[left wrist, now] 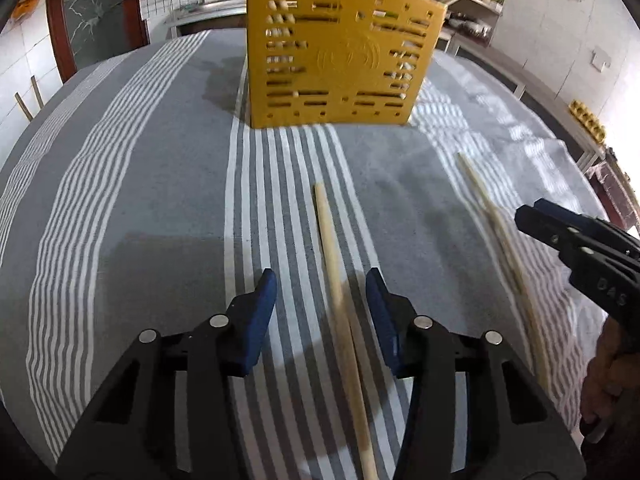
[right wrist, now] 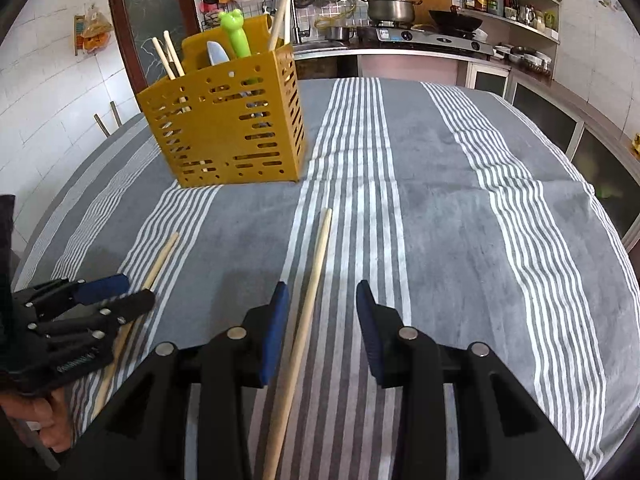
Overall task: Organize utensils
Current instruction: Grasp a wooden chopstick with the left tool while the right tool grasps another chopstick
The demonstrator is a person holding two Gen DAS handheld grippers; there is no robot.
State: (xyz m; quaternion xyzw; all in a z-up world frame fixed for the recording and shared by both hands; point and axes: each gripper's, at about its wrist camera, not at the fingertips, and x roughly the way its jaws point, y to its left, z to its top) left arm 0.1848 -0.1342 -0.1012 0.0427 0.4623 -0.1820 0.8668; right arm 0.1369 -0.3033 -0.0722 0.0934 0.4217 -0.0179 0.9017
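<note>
We see a table covered by a grey cloth with white stripes (right wrist: 460, 216), the fabric lightly creased and folded near its right edge. Behind it runs a kitchen counter with a gas stove (right wrist: 424, 36), a steel pot (right wrist: 390, 6) and a black wok (right wrist: 456, 20); ladles hang on a wire rack against white tile, and shelves of bottles stand at the right.

Toward the far side of the cloth stands a yellow perforated plastic utensil caddy (right wrist: 224, 128), upright, holding several wooden chopsticks, a pale blue utensil and a green frog-topped handle (right wrist: 236, 34).

Our left gripper (left wrist: 322, 284) has its blue-padded jaws spread wide, holding nothing. One pale wooden chopstick (left wrist: 338, 300) lies flat on the cloth between them, nearer the right pad, pointing toward the caddy.

Our right gripper (right wrist: 322, 294) is likewise spread and unladen, with a second pale wooden chopstick (right wrist: 308, 300) lying between its jaws, close to the left pad. The two chopsticks lie well apart, roughly parallel.
</note>
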